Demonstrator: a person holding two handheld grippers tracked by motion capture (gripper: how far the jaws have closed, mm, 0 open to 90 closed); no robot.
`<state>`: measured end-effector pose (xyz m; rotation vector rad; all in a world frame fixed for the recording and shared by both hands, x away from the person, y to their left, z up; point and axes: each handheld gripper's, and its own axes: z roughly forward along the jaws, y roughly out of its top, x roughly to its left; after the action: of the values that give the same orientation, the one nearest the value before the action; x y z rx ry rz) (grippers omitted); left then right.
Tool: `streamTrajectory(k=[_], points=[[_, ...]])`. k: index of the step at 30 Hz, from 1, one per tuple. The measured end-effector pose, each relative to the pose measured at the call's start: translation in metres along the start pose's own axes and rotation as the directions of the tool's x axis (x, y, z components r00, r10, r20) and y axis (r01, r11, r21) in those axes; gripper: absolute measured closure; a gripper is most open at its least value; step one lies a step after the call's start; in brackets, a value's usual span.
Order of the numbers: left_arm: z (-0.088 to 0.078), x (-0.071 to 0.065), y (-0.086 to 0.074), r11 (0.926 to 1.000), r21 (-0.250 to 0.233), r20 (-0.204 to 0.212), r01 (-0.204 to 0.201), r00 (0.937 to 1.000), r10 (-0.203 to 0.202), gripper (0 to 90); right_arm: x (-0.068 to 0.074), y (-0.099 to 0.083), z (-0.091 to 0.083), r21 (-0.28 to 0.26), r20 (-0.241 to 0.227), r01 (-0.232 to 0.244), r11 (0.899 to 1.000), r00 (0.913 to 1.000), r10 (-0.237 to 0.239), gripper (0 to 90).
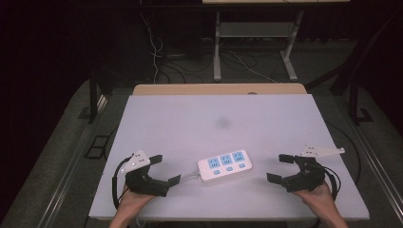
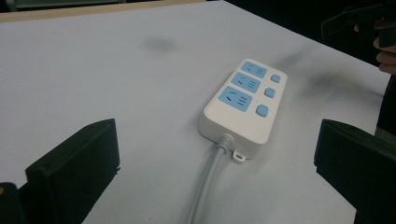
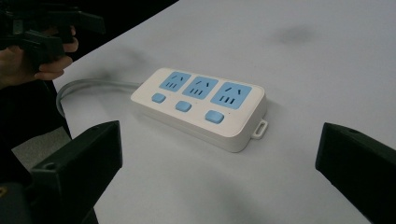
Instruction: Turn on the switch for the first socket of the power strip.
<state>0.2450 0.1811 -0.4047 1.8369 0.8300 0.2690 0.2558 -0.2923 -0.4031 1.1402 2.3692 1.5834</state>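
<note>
While the white power strip (image 1: pixel 225 165) lies flat near the front-middle of the white table (image 1: pixel 190 118), high view has the left gripper (image 1: pixel 162 169) just left of it & right gripper (image 1: pixel 280 167) off to its right, both w/ jaws spread, holding nothing. Left gripper view: strip's grey cord (image 2: pixel 208 182) runs back between the spread jaws. Right gripper view: strip sits ahead between the parted jaws, 3 blue sockets up, untouched.

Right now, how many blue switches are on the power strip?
3, in one row beside the sockets on the strip: one nearest the cord, one mid-row, one at the far end.
</note>
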Motion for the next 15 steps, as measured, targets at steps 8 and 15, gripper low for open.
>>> streamTrajectory(k=[8,15], points=[[-0.0005,-0.0003,0.0001,1.0000,-0.001,0.000,-0.001,1.0000,0.001,0.0,-0.0008,-0.0005,-0.0011,-0.003,0.001,-0.004,1.000,1.0000,0.004,0.3],[-0.0010,-0.0012,-0.0002,1.0000,0.003,0.000,-0.006,1.0000,0.006,0.0,-0.0011,-0.0009,-0.0014,-0.002,-0.003,-0.003,1.000,1.0000,0.003,0.3]])
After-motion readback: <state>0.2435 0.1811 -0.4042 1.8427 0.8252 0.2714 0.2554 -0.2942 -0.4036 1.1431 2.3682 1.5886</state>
